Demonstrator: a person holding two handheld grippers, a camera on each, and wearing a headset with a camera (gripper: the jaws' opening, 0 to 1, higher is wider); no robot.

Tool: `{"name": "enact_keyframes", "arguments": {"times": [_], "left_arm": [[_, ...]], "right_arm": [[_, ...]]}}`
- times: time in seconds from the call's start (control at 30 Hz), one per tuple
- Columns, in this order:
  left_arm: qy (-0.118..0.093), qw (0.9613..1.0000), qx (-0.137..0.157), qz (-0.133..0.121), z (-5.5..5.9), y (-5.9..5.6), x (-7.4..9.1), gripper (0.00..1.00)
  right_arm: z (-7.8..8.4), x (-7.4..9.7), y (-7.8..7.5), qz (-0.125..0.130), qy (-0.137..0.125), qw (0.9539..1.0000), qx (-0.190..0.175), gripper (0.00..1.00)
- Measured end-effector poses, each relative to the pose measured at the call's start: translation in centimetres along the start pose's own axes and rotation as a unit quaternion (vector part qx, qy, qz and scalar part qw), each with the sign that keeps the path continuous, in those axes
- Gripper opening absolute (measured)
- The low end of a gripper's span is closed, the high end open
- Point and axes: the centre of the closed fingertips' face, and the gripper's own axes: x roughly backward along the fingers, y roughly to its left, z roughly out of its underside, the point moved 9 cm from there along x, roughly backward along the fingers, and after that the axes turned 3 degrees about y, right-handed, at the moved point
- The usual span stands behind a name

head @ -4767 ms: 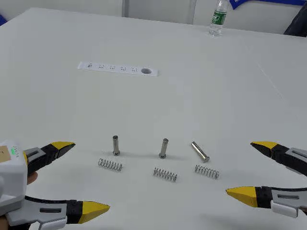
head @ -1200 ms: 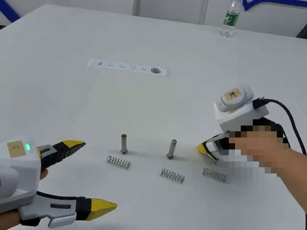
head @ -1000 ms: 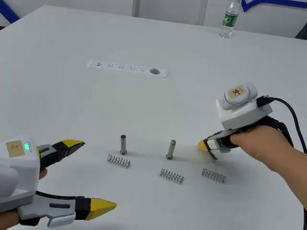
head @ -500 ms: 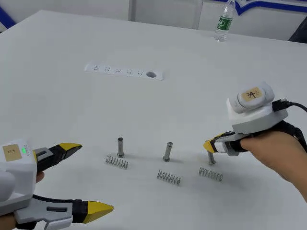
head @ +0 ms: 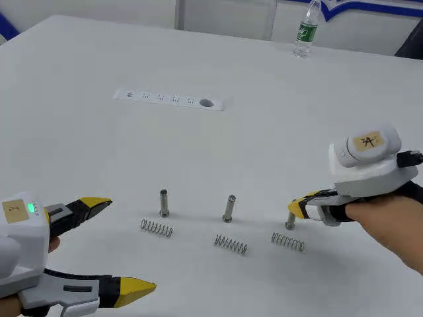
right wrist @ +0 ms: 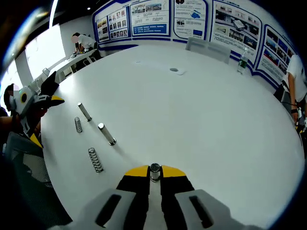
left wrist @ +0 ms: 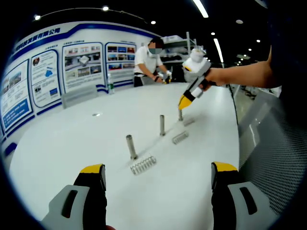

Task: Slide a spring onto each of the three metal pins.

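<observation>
Three metal pins stand on the white table (head: pixel 264 152): the left pin (head: pixel 163 203), the middle pin (head: pixel 229 208) and the right pin (head: pixel 290 220). A spring lies in front of each: the left spring (head: pixel 156 228), the middle spring (head: pixel 230 244), the right spring (head: pixel 288 242). My right gripper (head: pixel 299 210) is shut on the top of the right pin (right wrist: pixel 154 168), holding it upright. My left gripper (head: pixel 122 246) hovers open at the near left, with nothing between its jaws; the left pin (left wrist: pixel 130 146) and left spring (left wrist: pixel 143 164) lie just ahead of it.
A white power strip (head: pixel 168 100) lies in the middle of the table, beyond the pins. A water bottle (head: pixel 305 30) stands at the far edge. People work at another bench (left wrist: pixel 153 60) in the background.
My right gripper came in from the right, shut on the right pin, which lay tilted, and stood it upright. The left gripper stayed open in place.
</observation>
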Motion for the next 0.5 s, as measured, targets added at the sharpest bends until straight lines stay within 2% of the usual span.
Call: {"name": "enact_keyframes", "arguments": {"times": [0.5], "left_arm": [[-0.003, 1.0000, 0.000, 0.002, -0.06, -0.07, -0.15, 0.92]], "right_arm": [[0.17, 0.30, 0.33, -0.007, -0.003, 0.9999, 0.010, 0.11]]}}
